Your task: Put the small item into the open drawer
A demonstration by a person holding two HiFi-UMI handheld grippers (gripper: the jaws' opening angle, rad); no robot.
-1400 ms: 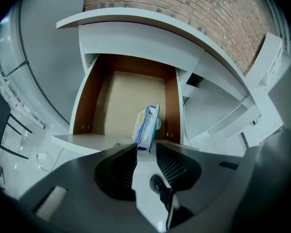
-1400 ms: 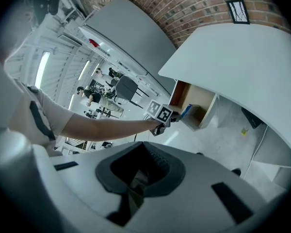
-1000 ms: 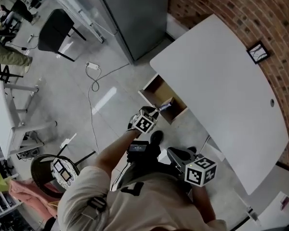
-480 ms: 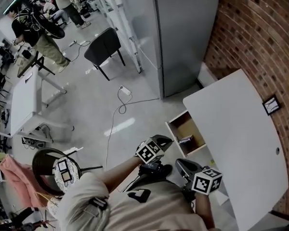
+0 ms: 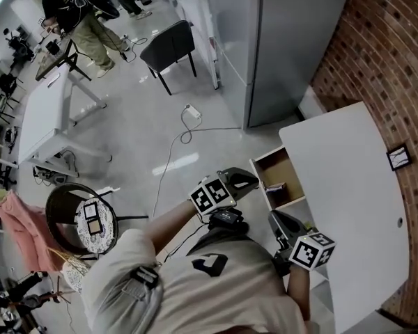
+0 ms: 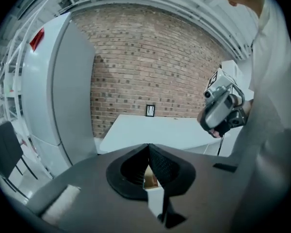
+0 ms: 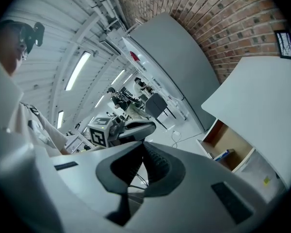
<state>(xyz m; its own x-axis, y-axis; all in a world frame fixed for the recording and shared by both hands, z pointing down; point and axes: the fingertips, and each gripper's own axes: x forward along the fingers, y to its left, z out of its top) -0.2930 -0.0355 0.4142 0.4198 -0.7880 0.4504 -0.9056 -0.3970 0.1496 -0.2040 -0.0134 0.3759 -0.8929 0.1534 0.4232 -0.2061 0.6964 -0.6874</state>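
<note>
One white desk (image 5: pixel 348 207) has one open drawer (image 5: pixel 287 174), and one small item (image 5: pixel 274 186) lies in that drawer. Two grippers are just beside the desk: the left gripper (image 5: pixel 242 181) and the right gripper (image 5: pixel 280 221). Well apart from the desk stand one black chair (image 5: pixel 168 47) and one other white table (image 5: pixel 45 117). One grey cabinet (image 5: pixel 285 40) stands near the desk.

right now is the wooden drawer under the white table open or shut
Open. The wooden drawer juts out from under the white table, its brown inside exposed, with a small item lying in it.
</note>
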